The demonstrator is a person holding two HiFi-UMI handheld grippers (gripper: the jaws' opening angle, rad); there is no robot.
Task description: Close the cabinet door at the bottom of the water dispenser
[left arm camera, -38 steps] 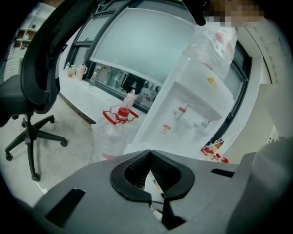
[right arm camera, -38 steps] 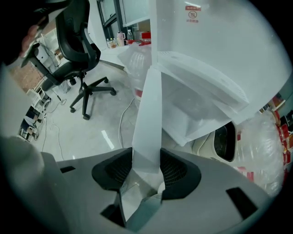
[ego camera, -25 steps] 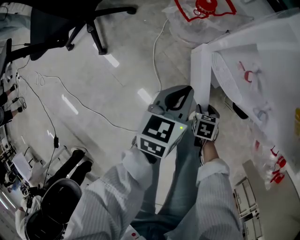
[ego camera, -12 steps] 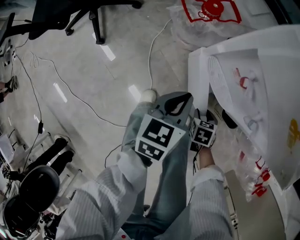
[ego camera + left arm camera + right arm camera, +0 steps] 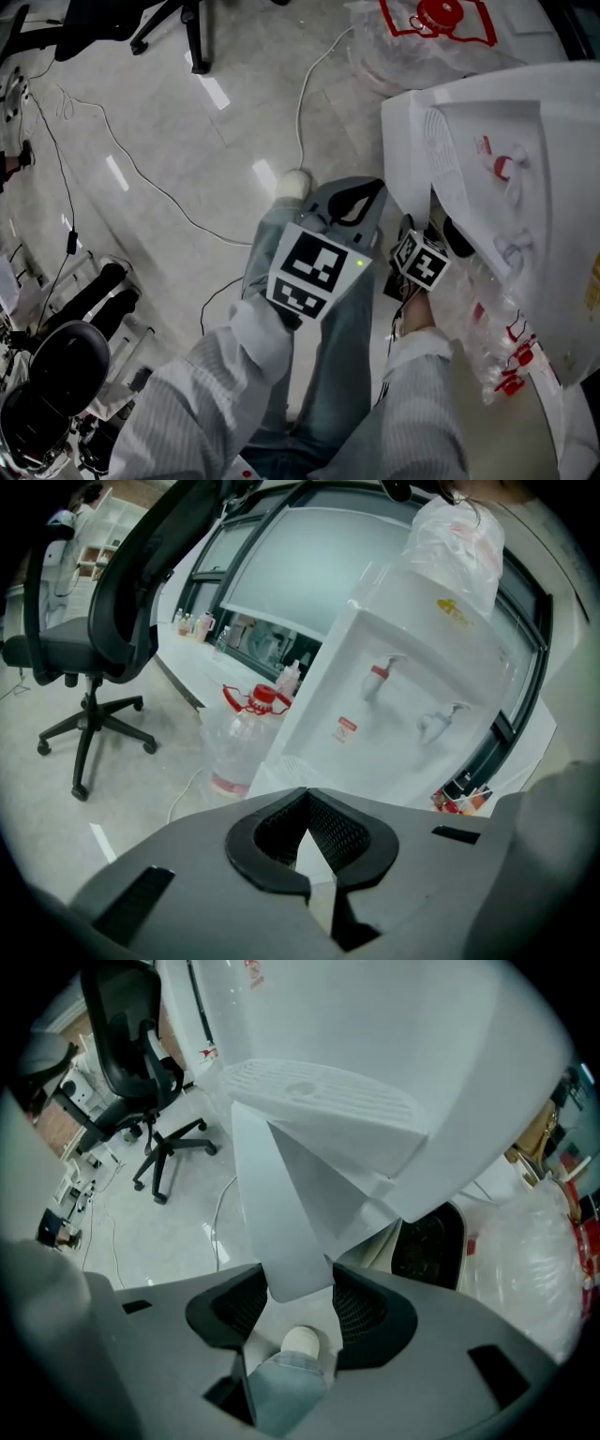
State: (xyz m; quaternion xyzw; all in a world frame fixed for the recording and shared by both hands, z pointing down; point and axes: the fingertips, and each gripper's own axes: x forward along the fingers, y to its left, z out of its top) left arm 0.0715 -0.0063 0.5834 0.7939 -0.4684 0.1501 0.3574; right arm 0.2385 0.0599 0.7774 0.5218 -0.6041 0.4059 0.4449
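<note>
Clearly the closing is under way at the foot of the water dispenser [image 5: 525, 141]. The cabinet door [image 5: 281, 1213] stands swung out from the dispenser's base, and the dark cabinet opening [image 5: 427, 1241] shows behind it, below the dispenser's drip tray [image 5: 319, 1091]. The right gripper [image 5: 298, 1283] points steeply down in front of the dispenser. Its fingers [image 5: 361, 1312] are set on either side of the door's free edge and appear pressed against it, so the door is gripped rather than merely touched. That hold makes sense: gripping the edge farthest from the hinge gives the most leverage and lets the person steer the panel instead of only shoving it.

The left gripper [image 5: 306, 797] hangs to the left of the dispenser, a little away from the door, with its fingers closed tip to tip on nothing. It seems parked there to stay out of the door's swing. It looks across at the dispenser's two taps and at a wrapped water bottle [image 5: 239, 742] on the floor beside the dispenser.

The person's shoe [image 5: 300, 1340] rests on the floor directly below the held edge. I judge the door partly swung, with the last stretch toward the dispenser body left; the foot should stay out of its path.
</note>
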